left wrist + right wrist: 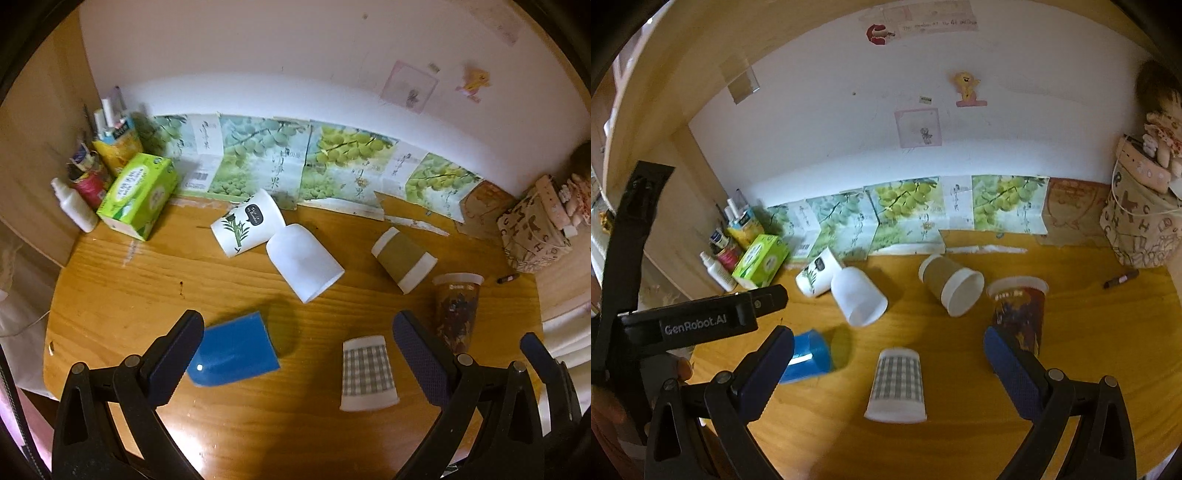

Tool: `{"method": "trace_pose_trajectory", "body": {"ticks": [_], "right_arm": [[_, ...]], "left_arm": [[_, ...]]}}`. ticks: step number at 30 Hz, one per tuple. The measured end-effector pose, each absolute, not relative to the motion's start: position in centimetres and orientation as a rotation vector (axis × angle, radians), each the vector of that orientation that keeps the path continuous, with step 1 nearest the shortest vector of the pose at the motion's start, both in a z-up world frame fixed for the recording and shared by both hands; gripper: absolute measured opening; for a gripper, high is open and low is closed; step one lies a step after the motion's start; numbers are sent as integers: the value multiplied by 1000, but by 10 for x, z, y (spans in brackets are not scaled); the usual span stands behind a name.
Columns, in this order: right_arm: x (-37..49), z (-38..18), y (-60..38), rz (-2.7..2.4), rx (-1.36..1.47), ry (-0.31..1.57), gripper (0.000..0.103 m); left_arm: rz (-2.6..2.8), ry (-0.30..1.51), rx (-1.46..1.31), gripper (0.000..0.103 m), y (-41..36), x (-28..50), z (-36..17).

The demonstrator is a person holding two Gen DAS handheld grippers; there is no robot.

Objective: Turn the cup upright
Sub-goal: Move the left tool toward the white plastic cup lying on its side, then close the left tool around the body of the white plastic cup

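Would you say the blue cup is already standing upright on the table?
No, the blue cup lies on its side on the wooden table.

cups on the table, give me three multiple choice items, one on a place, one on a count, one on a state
1. Where does the green tissue box stand?
A. back left of the table, near the bottles
B. front right, by the checked cup
C. on top of the blue cup

2. How many cups are on the table?
A. three
B. six
C. nine

3. How does the checked cup sit?
A. on its side
B. mouth down
C. upright, mouth up

Answers:
1 A, it sits beside the white spray bottle at the back left.
2 B: blue cup, bamboo-print cup, plain white cup, brown-sleeved cup, dark printed cup and the checked one.
3 B, its wide rim rests on the wood and the narrow base faces up.
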State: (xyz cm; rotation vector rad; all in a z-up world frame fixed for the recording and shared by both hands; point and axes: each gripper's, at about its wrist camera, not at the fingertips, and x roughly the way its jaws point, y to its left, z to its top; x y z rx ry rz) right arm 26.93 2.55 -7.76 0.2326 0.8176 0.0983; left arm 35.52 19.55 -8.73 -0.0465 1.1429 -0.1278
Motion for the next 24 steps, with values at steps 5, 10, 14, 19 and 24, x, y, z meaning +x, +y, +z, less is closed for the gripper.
{"method": "trace_pose_trajectory", "body": {"ticks": [5, 10, 14, 19, 24], "right_arm": [[287, -88, 23, 75, 223, 776, 103], [301, -100, 21, 53, 206, 742, 103], [307, -106, 20, 25, 182, 686, 103], [313, -111, 22, 22, 151, 662, 103], [324, -121, 25, 43, 165, 689, 103]], "left_arm": [[-121, 1225, -94, 102, 196, 389, -114], [-113, 1311, -162, 102, 202, 418, -144], [-109, 1382, -218, 102, 205, 435, -168], [-111, 1443, -257, 102, 201, 449, -192], [-108, 1500, -312, 102, 198, 459, -212]]}}
